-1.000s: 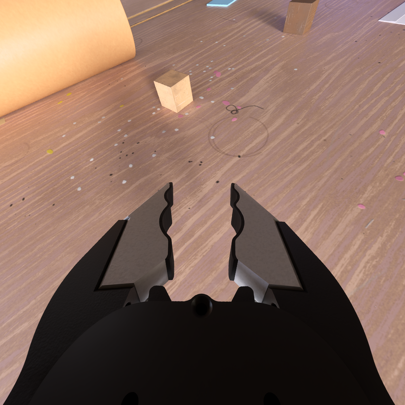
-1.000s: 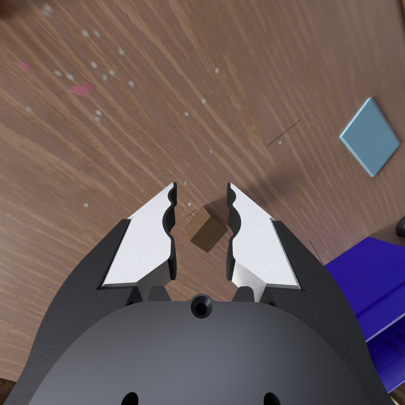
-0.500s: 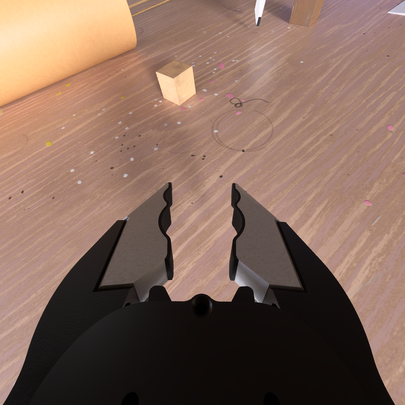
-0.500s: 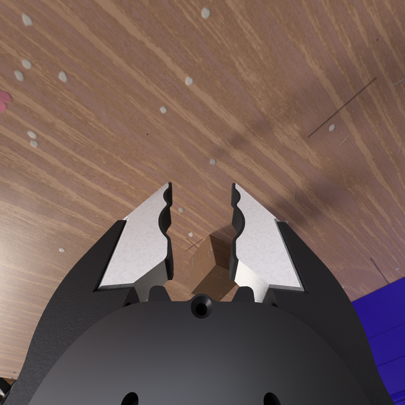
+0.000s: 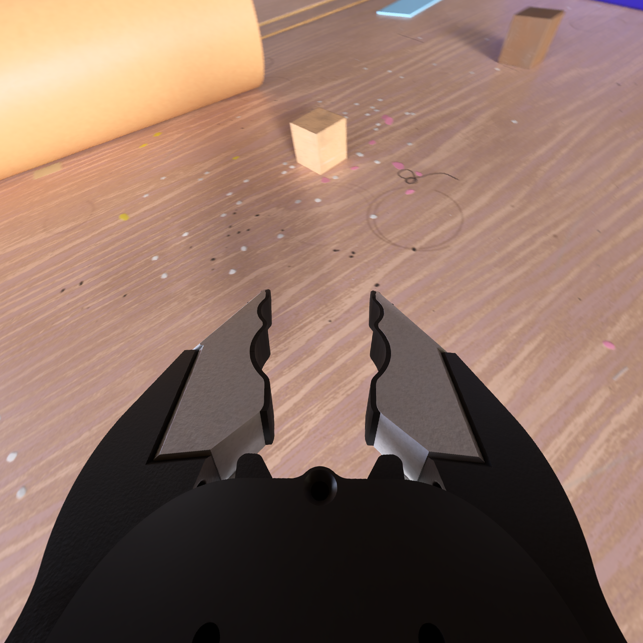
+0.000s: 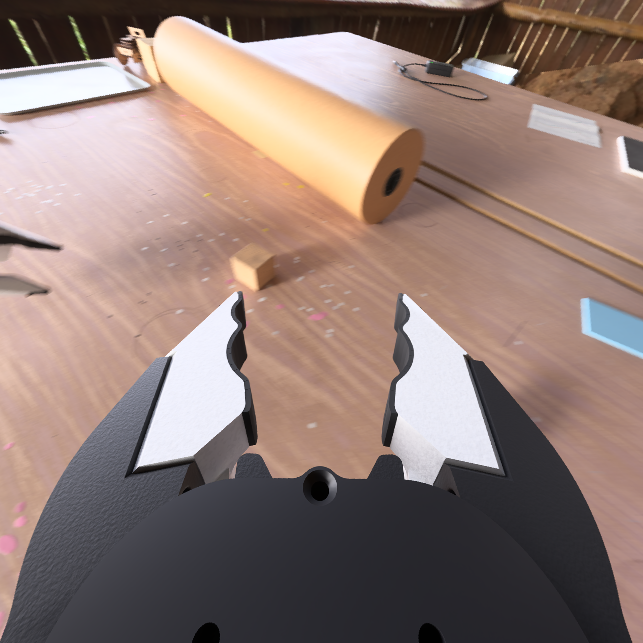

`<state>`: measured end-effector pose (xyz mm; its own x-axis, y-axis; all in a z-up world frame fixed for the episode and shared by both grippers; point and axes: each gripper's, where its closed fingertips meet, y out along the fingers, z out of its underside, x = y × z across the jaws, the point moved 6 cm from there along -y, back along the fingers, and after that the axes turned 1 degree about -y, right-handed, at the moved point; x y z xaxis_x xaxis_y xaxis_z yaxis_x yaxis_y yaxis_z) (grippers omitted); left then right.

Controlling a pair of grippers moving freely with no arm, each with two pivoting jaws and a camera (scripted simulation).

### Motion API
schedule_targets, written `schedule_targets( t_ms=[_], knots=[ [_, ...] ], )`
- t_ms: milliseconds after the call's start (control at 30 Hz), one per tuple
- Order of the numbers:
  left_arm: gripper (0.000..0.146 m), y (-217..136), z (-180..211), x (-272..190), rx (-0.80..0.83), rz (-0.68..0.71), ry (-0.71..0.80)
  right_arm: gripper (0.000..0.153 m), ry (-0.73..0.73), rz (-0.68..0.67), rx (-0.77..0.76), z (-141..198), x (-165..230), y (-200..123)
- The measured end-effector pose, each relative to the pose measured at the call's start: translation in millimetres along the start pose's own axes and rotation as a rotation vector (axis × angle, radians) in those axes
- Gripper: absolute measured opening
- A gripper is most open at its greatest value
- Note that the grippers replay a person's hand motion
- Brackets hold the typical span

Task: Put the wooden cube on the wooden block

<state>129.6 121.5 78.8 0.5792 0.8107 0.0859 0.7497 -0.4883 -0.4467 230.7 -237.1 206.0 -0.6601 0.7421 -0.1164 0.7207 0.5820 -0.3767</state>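
- The wooden cube (image 5: pixel 319 140) stands alone on the surface (image 5: pixel 522 313), near the open end of the big paper roll (image 6: pixel 285 114). The wooden block (image 5: pixel 529 36) stands upright farther away, well apart from the cube, near a flat blue tile (image 5: pixel 403 7).
- Your left gripper (image 5: pixel 319 299) has its fingers open about halfway and holds nothing. The cube is ahead of it, a little to the left of its middle line.
- Your right gripper (image 6: pixel 320 301) has its fingers opened wider, also empty. In the right wrist view the cube (image 6: pixel 253 266) is just in front of its left finger tip.
- I judge that the step in hand is to reach and grasp the cube. Choose one gripper and keep the other away, because the left gripper tips already show at the left edge of the right wrist view.
- The cube sits with a corner toward both cameras. Turn the gripper so the fingers meet two flat opposite faces, not the edges.
- Bring the cube to the middle of the gap before you go down, then close slowly.
- Grasp the cube on its upper half, so the fingers do not scrape the surface.
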Motion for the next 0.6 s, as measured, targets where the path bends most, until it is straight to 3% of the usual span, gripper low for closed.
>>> schedule_targets(
  t_ms=[167,267,467,600],
  knots=[
    [0.059,-2,2,13,-0.008,-0.068,-0.086,0.094,0.123,-0.018,-0.031,82,113,18],
    [0.059,-2,2,12,0.008,-0.098,-0.075,0.092,0.158,0.025,-0.017,116,155,29],
    [0.059,-2,1,8,0.007,-0.099,-0.069,0.092,0.126,0.124,0.026,117,161,34],
    [0.059,-1,2,9,0.014,-0.104,-0.077,0.093,0.164,0.140,0.078,91,146,53]
  ],
)
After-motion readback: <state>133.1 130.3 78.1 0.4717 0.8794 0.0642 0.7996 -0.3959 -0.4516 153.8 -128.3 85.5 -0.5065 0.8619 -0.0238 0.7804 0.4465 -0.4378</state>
